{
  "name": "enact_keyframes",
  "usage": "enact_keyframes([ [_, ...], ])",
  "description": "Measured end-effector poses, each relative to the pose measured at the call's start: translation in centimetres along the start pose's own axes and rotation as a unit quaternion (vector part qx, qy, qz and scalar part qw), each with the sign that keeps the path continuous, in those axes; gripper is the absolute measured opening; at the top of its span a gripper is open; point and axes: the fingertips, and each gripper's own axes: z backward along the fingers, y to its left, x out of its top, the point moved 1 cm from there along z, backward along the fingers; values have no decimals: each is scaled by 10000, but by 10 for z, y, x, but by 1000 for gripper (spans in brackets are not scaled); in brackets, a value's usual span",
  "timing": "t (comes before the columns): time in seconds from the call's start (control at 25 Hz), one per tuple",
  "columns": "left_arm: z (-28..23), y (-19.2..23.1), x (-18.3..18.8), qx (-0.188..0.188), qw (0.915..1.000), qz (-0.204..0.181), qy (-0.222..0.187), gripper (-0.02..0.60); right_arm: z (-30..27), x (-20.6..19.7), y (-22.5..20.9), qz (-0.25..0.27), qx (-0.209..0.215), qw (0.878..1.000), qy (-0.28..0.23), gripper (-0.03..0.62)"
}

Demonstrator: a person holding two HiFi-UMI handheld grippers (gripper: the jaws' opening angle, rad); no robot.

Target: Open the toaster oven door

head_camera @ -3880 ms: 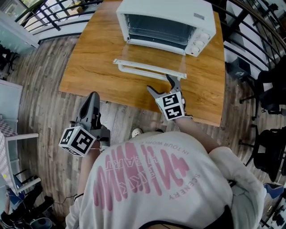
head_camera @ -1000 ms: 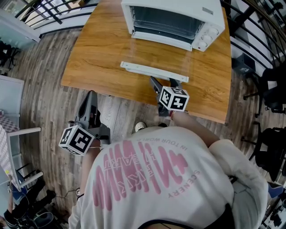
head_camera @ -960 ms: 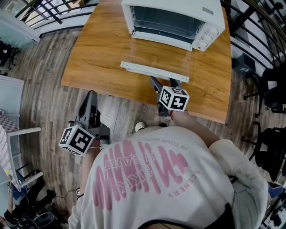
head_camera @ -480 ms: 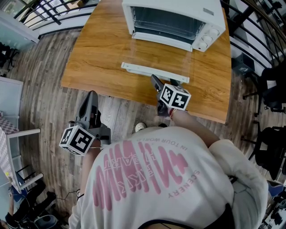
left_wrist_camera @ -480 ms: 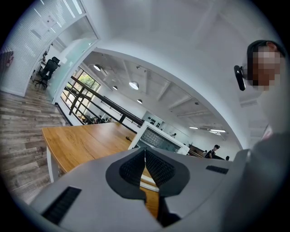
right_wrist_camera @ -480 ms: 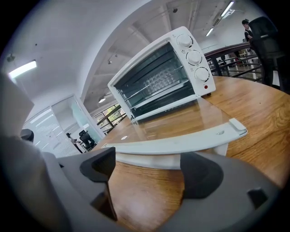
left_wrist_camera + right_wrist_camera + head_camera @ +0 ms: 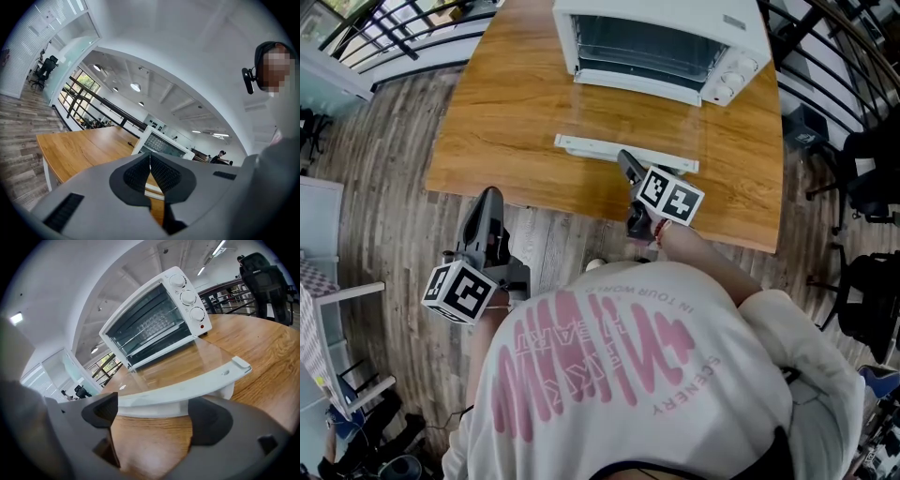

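Observation:
The white toaster oven (image 7: 661,42) stands at the far side of the wooden table (image 7: 506,122), and its glass door (image 7: 628,117) lies folded down flat. The door's white handle bar (image 7: 623,153) faces me. My right gripper (image 7: 639,175) hovers just over the handle's right part. In the right gripper view the handle (image 7: 187,387) runs just beyond the jaw tips of the right gripper (image 7: 150,416). Its jaws are opening and the pads touch nothing. My left gripper (image 7: 487,199) hangs over the floor left of the table, shut and empty, as the left gripper view (image 7: 150,164) confirms.
The table's near edge (image 7: 581,208) runs under my right hand. Black railings (image 7: 384,33) lie beyond the table at the left and right. Dark office chairs (image 7: 872,187) stand at the right. White furniture (image 7: 319,281) stands at the left on the wooden floor.
My right gripper has crept forward and a little up toward the door handle. The door stays flat and the left gripper holds its place.

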Motion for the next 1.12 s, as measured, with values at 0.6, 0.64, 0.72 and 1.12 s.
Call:
enact_keyframes([
  [0.6, -8, 23, 28, -543, 9984, -124, -27, 21, -10, 8, -2, -1016, -584, 9927, 290, 516],
  [0.64, -6, 25, 29, -562, 9983, -122, -38, 21, -11, 8, -1, -1054, -594, 9921, 344, 542],
  [0.72, -3, 29, 33, -589, 9982, -117, -71, 21, -12, 9, 0, -1157, -623, 9907, 366, 565],
  [1.12, 4, 38, 29, -685, 9976, 19, -89, 21, -15, 10, 1, -1259, -727, 9887, 369, 588],
])
